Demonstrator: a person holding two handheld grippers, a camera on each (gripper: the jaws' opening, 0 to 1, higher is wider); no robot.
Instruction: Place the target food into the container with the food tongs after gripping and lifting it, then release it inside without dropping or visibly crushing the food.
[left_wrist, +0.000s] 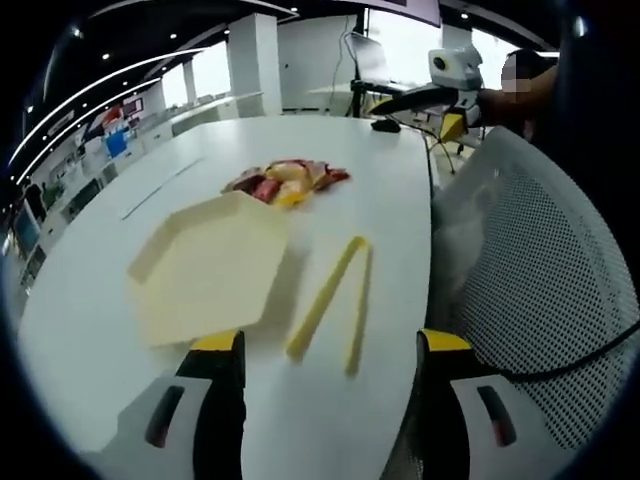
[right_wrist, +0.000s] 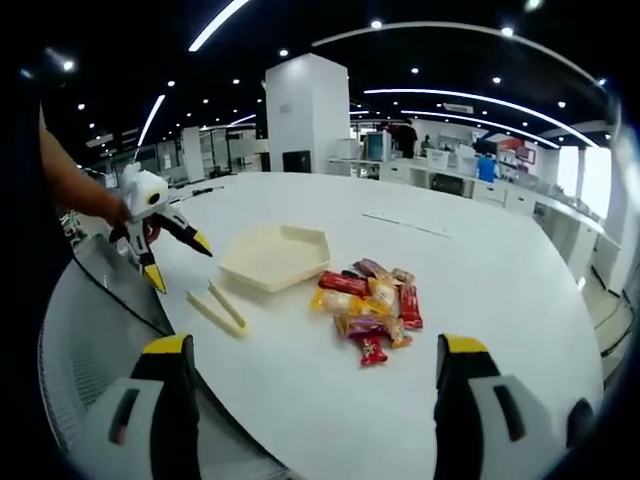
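A pair of yellow food tongs (left_wrist: 335, 300) lies flat on the white table, just beyond my left gripper (left_wrist: 331, 342), which is open and empty. Left of the tongs sits a cream hexagonal container (left_wrist: 210, 265), and behind it a pile of wrapped snacks (left_wrist: 287, 182). In the right gripper view the snacks (right_wrist: 370, 305) lie closest, with the container (right_wrist: 275, 255) and tongs (right_wrist: 218, 305) further left. My right gripper (right_wrist: 316, 345) is open and holds nothing, hovering short of the snacks. A hand holds the left gripper (right_wrist: 180, 260) open above the table edge. The right gripper (left_wrist: 415, 115) shows across the table.
A white mesh chair back (left_wrist: 540, 260) stands against the table edge beside the left gripper, also seen as the mesh chair (right_wrist: 90, 310). The round white table (right_wrist: 480, 260) has bare room to the right. Desks and a white pillar (right_wrist: 305, 110) stand far behind.
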